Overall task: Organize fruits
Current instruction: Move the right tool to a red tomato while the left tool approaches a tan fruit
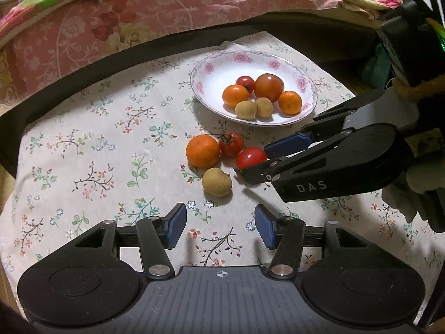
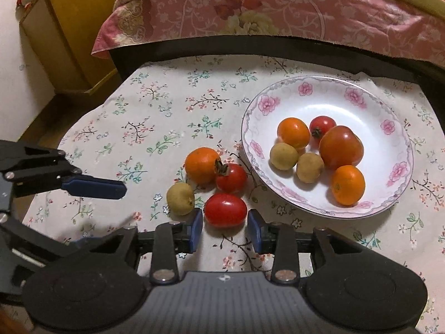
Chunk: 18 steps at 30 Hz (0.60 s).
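On the far left of the right wrist view, the left claw (image 2: 91, 186) reaches in over the flowered cloth (image 2: 155, 117) that covers the surface; its fingers stand apart with nothing between them, and its own camera shows bare cloth in the gap.

Just right of it lies the loose cluster still to be sorted: a tan longan (image 2: 180, 198), behind it an orange mandarin (image 2: 202, 164), a stemmed tomato (image 2: 230, 178) touching the mandarin, and nearest the camera a smooth red tomato (image 2: 225, 210). The right claw (image 2: 224, 226) is set around this last one, a blue pad on either side, slightly apart and, as far as I can tell, not yet pressing on the skin.

Further right sits the flowered plate (image 2: 389, 128), already holding six fruits near its middle.

The risks, as I judge them, come from crowding. The longan sits just beside the right claw's left pad, so a slightly off closing could nudge it and send it rolling across the cloth. The tomato is round, glossy and soft: a grip near its tip could squeeze it out forward into the stemmed one, and too hard a grip could bruise or split it. The left claw is near enough that the two tools could clash if both go for this cluster.
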Available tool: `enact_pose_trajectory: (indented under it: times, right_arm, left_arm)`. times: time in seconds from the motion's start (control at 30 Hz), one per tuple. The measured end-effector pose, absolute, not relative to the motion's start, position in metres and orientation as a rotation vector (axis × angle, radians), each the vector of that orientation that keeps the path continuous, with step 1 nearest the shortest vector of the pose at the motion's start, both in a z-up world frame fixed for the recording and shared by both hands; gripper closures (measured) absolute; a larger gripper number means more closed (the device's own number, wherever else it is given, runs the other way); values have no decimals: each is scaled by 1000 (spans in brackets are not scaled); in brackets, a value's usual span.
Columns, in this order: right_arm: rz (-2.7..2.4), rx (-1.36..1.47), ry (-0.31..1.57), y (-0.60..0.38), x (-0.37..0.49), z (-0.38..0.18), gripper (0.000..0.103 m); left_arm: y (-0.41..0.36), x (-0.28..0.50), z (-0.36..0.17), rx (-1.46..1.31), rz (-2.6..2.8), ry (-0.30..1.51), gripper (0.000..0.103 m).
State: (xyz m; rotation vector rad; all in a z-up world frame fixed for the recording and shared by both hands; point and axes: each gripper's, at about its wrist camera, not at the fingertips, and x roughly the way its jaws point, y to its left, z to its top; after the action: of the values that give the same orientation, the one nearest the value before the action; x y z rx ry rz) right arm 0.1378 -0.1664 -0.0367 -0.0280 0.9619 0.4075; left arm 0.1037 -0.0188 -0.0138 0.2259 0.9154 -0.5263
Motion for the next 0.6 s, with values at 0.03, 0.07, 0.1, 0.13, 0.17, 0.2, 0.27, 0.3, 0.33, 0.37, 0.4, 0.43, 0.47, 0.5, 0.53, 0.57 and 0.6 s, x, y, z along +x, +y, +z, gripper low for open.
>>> enact_pose_trajectory:
  times: [0.03,0.07,0.1,0.13,0.17,0.2,0.27,0.3,0.33,0.37,0.4,0.43,0.47,0.5,0.53,0.57,0.6]
  right_arm:
    - [407,-28,965,-166,139,-38,67]
    - [407,-27,968,-166,140,-39,67]
    - [408,-26,970,-165,141,-41,67]
    - [409,-28,972,-164,142,-42,67]
    - [408,-31,975,-164,143,-44,66]
    - [408,-34,968,-163,144,-44,66]
    - [411,-31,964,-161,146,-45,65]
    - [411,-29,960,-161,147,-45,65]
    - [410,-29,954,-160,147,-45,65]
    - [410,-29,952,-160,148,-45,65]
    - [410,-32,949,-160,149,-45,65]
    - [410,-38,948,-159,148,-45,65]
    - [408,-45,946,-158,148,-45,65]
    - [403,-52,947,-157,148,-45,65]
    - [401,-54,950,-157,148,-45,65]
    - [400,-52,954,-157,148,-44,66]
    - [400,-51,958,-157,148,-44,66]
  left_arm:
    - [-19,104,-15,227,-528,918,40]
    - [-18,104,-15,227,-528,920,40]
    - [-18,105,-16,227,-528,922,39]
    - [-18,105,-16,226,-529,925,39]
    - [-18,106,-16,224,-529,926,39]
    - [-18,106,-17,224,-529,927,39]
    - [-18,106,-18,224,-529,930,38]
    - [-18,107,-18,224,-528,932,38]
    - [-18,107,-19,223,-528,933,38]
    - [-18,108,-19,224,-528,933,38]
    - [-18,108,-19,224,-527,933,38]
    - [-19,108,-19,223,-527,932,38]
    - [-19,108,-19,223,-529,931,38]
    - [-19,109,-19,223,-530,929,38]
    - [-19,109,-19,225,-531,927,38]
    - [-20,109,-20,226,-531,926,38]
    - [-20,109,-20,226,-530,926,38]
